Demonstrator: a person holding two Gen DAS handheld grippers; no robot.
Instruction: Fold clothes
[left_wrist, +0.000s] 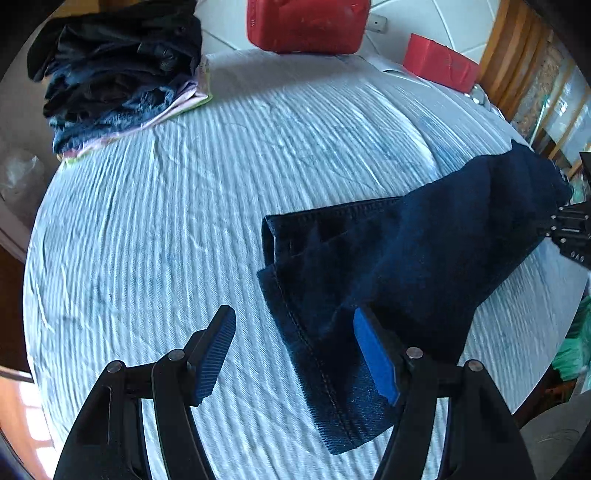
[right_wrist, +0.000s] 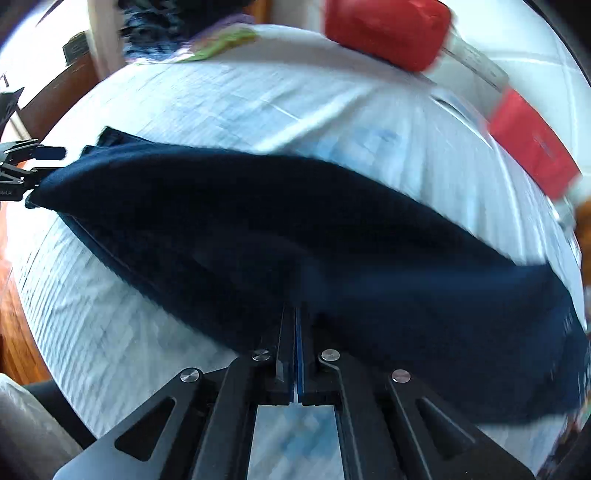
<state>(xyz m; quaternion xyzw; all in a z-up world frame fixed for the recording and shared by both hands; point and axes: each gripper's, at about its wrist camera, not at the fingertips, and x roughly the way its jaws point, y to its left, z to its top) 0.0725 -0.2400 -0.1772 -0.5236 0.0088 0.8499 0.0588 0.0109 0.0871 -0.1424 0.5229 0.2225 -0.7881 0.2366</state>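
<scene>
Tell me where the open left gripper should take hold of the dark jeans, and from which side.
Grip the stitched hem of the jeans, coming in low from the near edge. That end lies flat on the white sheet between the left gripper fingers; the right gripper already pinches the far side.

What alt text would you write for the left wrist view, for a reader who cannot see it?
The open left gripper hovers over dark blue jeans lying on a pale striped sheet. A stack of dark folded clothes sits at the far left, with a red container behind.
</scene>
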